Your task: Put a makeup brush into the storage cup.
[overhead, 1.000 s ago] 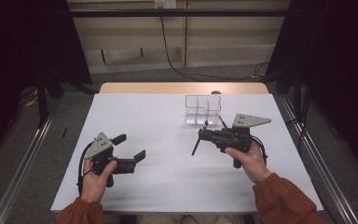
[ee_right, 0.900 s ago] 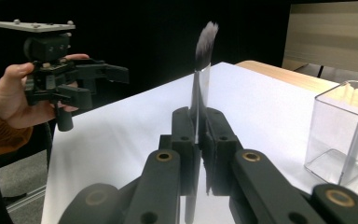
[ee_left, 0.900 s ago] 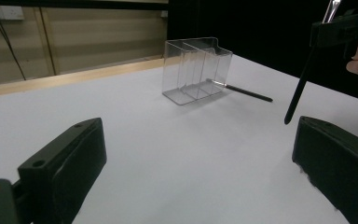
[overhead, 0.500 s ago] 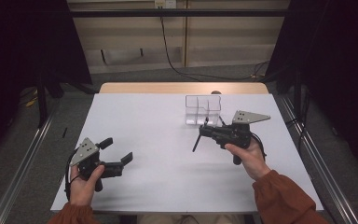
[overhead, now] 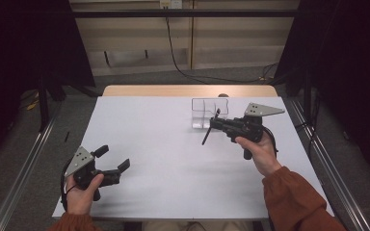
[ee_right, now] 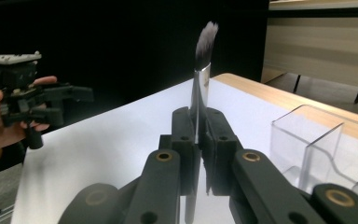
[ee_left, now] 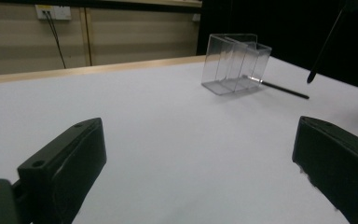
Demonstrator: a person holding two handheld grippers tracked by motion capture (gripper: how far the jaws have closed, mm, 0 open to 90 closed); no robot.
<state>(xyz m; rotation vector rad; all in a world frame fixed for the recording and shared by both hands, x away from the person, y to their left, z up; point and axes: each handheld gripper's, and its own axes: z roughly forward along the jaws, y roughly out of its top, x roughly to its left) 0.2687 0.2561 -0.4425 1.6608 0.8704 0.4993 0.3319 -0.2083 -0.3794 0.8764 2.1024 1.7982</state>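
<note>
Right gripper view: right gripper point(ee_right: 198, 140) fingers clamp the makeup brush point(ee_right: 200, 88) upright, bristles up; left gripper point(overhead: 110, 161) fingers spread

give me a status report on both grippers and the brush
Right gripper shut on makeup brush, beside clear organizer. Left gripper open, holding nothing. Second brush lies by organizer.

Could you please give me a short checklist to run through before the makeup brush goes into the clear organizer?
1. Right hand-held gripper shut on the makeup brush: ok.
2. Bristles pointing up, handle down: ok.
3. Clear organizer upright, compartments open at the top: ok.
4. Brush directly over a compartment: not ok, it hangs beside the organizer.
5. Left hand-held gripper open, away from the organizer: ok.
6. Second brush clear of the entry path: cannot tell.
</note>
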